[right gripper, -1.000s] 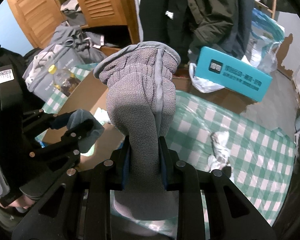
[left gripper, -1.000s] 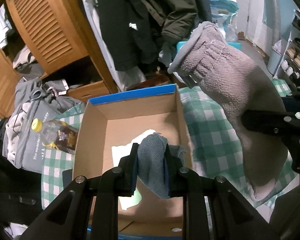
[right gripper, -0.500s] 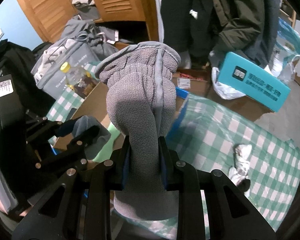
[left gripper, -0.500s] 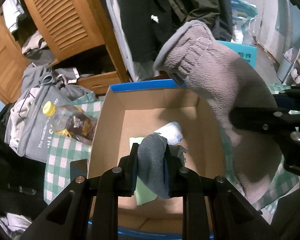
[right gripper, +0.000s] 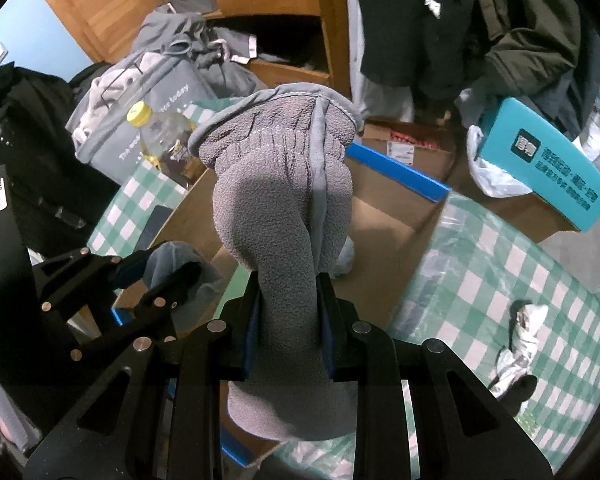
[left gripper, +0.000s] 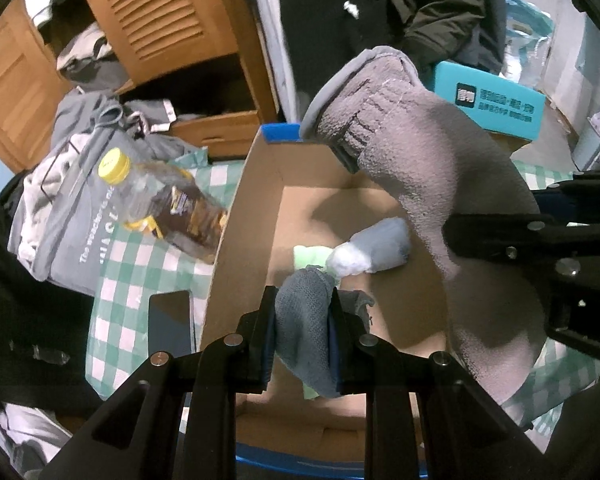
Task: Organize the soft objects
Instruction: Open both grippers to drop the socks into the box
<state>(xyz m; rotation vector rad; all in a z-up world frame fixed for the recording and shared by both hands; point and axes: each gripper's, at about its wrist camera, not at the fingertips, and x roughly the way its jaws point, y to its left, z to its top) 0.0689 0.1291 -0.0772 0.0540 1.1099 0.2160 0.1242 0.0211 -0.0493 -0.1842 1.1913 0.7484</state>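
Left gripper [left gripper: 303, 336] pinching a dark grey cloth [left gripper: 306, 332], right gripper [right gripper: 288, 332] clamped on a fleece glove [right gripper: 278, 200], both poised above the cardboard box [left gripper: 252, 216], apparently for dropping in.

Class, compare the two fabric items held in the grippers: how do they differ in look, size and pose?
The fleece glove is pale grey and fuzzy; the dark cloth is blue-grey with a finer knit. The glove is far larger. It stands up past the right gripper; the cloth bunches in the left gripper. Both are clamped above the cardboard box.
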